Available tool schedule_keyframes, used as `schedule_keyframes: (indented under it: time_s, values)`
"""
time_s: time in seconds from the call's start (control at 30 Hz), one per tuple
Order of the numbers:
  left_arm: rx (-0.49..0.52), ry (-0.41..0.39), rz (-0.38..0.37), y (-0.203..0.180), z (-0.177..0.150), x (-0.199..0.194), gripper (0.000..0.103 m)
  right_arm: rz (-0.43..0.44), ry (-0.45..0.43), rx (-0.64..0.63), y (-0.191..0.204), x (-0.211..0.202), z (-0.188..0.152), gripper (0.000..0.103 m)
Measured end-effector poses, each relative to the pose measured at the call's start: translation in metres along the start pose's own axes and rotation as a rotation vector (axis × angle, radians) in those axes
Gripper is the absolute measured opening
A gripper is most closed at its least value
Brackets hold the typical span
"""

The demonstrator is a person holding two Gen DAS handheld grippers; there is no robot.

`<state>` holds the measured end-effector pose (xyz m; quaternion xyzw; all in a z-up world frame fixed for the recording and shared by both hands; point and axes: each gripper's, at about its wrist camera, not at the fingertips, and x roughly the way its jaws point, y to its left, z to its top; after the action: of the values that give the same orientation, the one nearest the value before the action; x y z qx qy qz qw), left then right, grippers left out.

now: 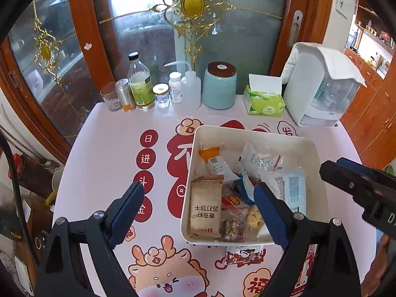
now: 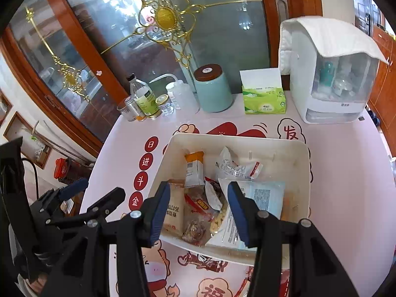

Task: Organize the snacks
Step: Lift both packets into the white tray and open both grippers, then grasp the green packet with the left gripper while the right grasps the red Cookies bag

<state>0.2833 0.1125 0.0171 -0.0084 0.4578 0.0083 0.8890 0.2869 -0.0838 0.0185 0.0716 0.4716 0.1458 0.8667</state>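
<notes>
A cream bin (image 1: 247, 133) (image 2: 237, 141) on the table holds several snack packets: a tan biscuit pack (image 1: 205, 206) (image 2: 174, 209), a pale blue pack (image 1: 293, 188) (image 2: 266, 195), an orange-topped pack (image 1: 212, 159) (image 2: 194, 165). A red-white packet (image 1: 243, 256) (image 2: 205, 262) lies on the table in front of the bin. My left gripper (image 1: 199, 205) is open and empty above the bin's near left side. My right gripper (image 2: 199, 204) is open and empty over the bin's near edge; it also shows in the left wrist view (image 1: 356, 180).
Along the back stand bottles and jars (image 1: 139, 91), a teal canister (image 1: 219, 86) (image 2: 214, 90), a green tissue box (image 1: 264, 100) (image 2: 263, 99) and a white appliance (image 1: 321, 86) (image 2: 331, 74). A glass cabinet door stands behind. More packets lie at the near right edge (image 1: 303, 272).
</notes>
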Motion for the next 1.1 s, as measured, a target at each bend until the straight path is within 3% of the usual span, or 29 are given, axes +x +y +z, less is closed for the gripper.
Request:
schedule_keyframes:
  time_s: [0.43, 0.83, 1.0, 1.1]
  values:
    - [0.037, -0.058, -0.006, -0.028, -0.026, -0.05, 0.089, 0.025, -0.048, -0.06, 0.011, -0.049, -0.036, 0.049]
    - [0.055, -0.104, -0.003, -0.068, -0.075, -0.077, 0.09, 0.02, -0.067, -0.07, -0.025, -0.088, -0.091, 0.051]
    - [0.058, -0.069, -0.011, -0.085, -0.108, -0.067, 0.09, -0.007, -0.038, -0.076, -0.048, -0.083, -0.122, 0.055]
    - [0.061, -0.005, -0.015, -0.096, -0.133, -0.047, 0.09, -0.019, -0.001, -0.072, -0.064, -0.072, -0.143, 0.055]
